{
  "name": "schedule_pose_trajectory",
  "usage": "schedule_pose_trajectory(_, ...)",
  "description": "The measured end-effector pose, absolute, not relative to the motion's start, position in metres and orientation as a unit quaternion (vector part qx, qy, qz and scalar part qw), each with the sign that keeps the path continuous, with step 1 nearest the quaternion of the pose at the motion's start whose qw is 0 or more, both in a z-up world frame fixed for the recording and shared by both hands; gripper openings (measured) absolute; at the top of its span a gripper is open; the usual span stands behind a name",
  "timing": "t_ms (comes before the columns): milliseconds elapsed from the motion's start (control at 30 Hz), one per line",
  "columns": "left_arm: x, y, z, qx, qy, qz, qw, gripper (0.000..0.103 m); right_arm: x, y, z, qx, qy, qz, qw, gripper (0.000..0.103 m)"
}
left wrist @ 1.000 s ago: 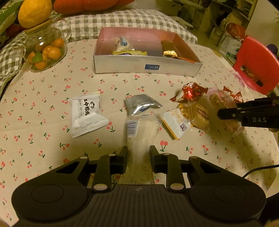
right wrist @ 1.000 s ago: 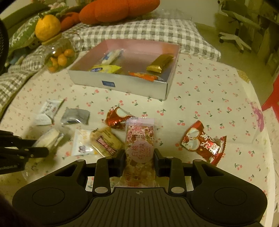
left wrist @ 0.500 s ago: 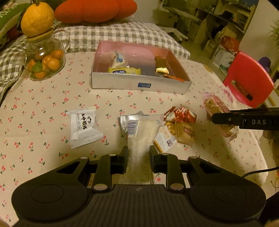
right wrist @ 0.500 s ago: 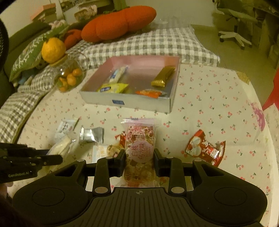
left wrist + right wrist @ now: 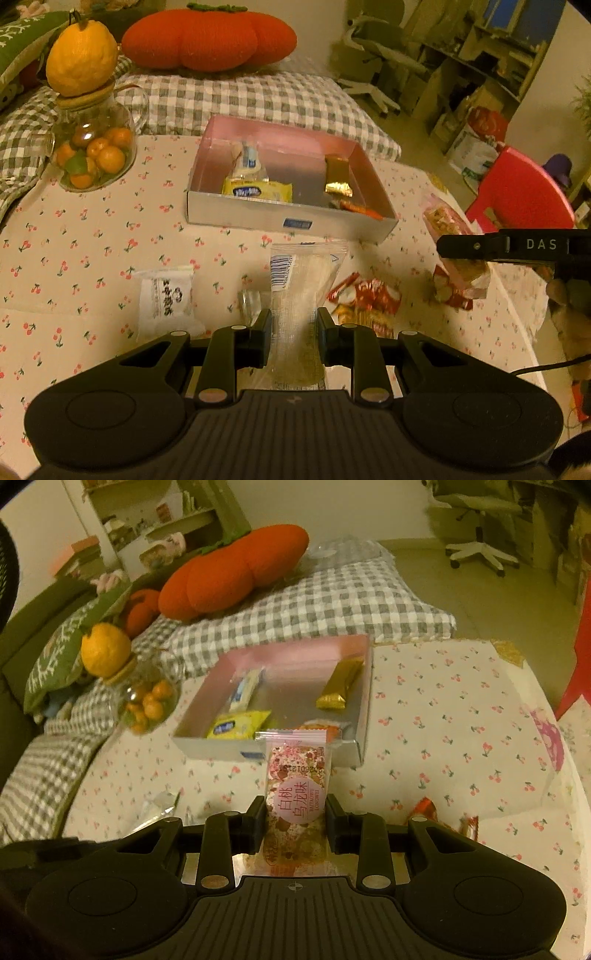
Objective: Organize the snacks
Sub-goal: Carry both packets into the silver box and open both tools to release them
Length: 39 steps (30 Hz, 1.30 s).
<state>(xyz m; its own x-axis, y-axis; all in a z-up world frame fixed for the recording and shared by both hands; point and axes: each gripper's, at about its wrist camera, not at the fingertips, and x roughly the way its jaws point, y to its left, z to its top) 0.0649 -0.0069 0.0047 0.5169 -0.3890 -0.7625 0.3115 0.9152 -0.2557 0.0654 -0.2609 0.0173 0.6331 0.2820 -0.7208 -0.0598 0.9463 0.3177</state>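
My left gripper (image 5: 293,325) is shut on a clear snack packet (image 5: 301,284) with a barcode and holds it above the table. My right gripper (image 5: 296,814) is shut on a pink flowered snack packet (image 5: 297,775), lifted toward the box; it also shows in the left wrist view (image 5: 448,221). The open pink-lined box (image 5: 291,221) (image 5: 207,744) holds a yellow packet (image 5: 258,190), a gold bar (image 5: 338,179), a white-blue packet (image 5: 248,162) and an orange one (image 5: 360,209). Loose on the cloth lie a white packet (image 5: 166,299), a silver one (image 5: 251,302) and red ones (image 5: 365,299).
A glass jar of small oranges (image 5: 92,155) with a big citrus on its lid stands at the back left. A checked blanket (image 5: 240,99) and an orange pumpkin cushion (image 5: 208,37) lie behind the box. A red chair (image 5: 517,195) stands at the right. The table's edge curves at the right.
Both grippers have risen and moved toward the box with their packets. The table snacks now sit lower in both views.
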Motion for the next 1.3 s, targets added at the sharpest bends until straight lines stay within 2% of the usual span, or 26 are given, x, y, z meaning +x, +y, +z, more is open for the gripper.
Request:
schedule_pose_trajectory(733, 0.129, -0.037, 0.009, -0.119, 0.397, -0.169, 0.894, 0.022, 0.138, -0.264, 0.008, 0.221, 0.394, 0.074, 0.889, 0.031)
schedule_pose_trajectory(1100, 0.190, -0.051, -0.014, -0.156, 0.401, -0.163, 0.888, 0.022, 0.191, -0.267, -0.014, 0.265, 0.375, 0.085, 0.884, 0.031)
schedule_pose_trajectory(1300, 0.222, -0.063, -0.029, -0.129, 0.409, -0.140, 0.892, 0.022, 0.224, -0.259, -0.029, 0.253, 0.388, 0.090, 0.882, 0.031)
